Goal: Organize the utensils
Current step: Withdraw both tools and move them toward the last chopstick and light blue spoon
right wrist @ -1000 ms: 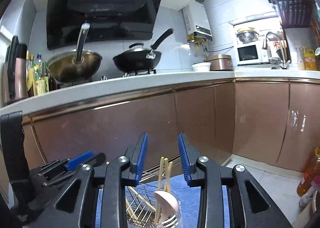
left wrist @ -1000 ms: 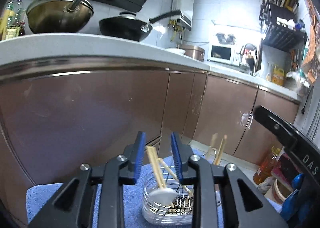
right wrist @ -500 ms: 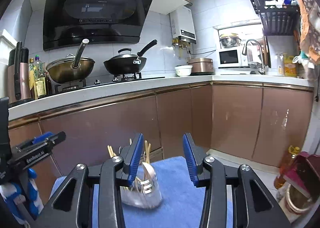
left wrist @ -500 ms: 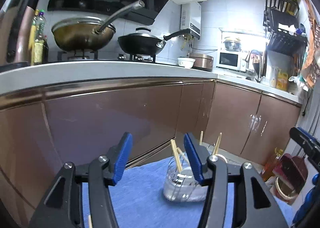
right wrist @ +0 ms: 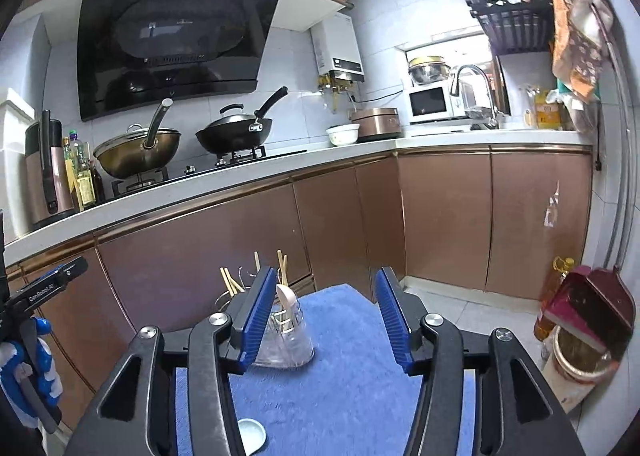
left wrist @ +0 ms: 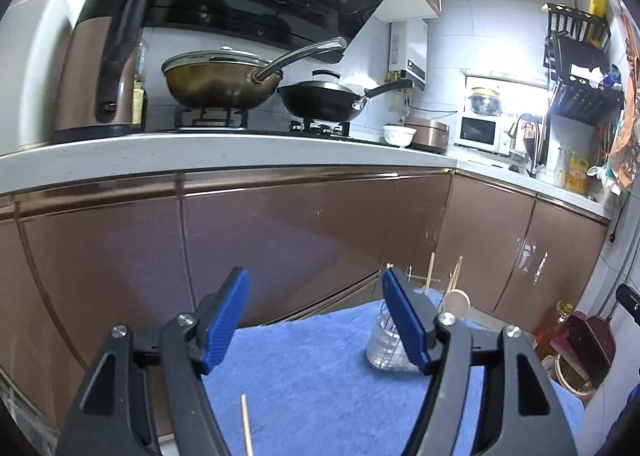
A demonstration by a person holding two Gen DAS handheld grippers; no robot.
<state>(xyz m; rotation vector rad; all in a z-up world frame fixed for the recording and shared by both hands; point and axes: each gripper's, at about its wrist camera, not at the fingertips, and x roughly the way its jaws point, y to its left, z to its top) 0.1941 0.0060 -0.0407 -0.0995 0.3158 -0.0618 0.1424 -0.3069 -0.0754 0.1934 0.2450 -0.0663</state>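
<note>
Plainly mid-sort, not finished. Standing upright near the far edge of the tabletop (left wrist: 532,408), on a blue towel (left wrist: 320,376): a clear utensil holder (right wrist: 288,340) with a wire basket inside. Poking out of its top: several chopsticks (right wrist: 282,268) and a white spoon (right wrist: 285,298), handles or tips up, presumably so that each can be pinched from above without tipping the holder.

Lying flat by the near edge, well apart from the holder: one loose chopstick (left wrist: 246,428). Resting at the near edge in the right wrist view: a small round white piece (right wrist: 250,430), perhaps a spoon bowl or a little dish; too cropped to tell. Both likely waiting their turn.

Left gripper (left wrist: 316,320): fingers wide apart, just been opening, nothing between them, hovering over bare towel with the holder just beyond the right finger. Right gripper (right wrist: 324,316): fingers apart too, also just been opening, empty, the holder behind the left finger rather than inside the gap.

Probably spread like this to be ready for a thin, flat-lying piece. Worth minding: a chopstick on soft pile rolls and sinks, so a low, square approach from above.
</note>
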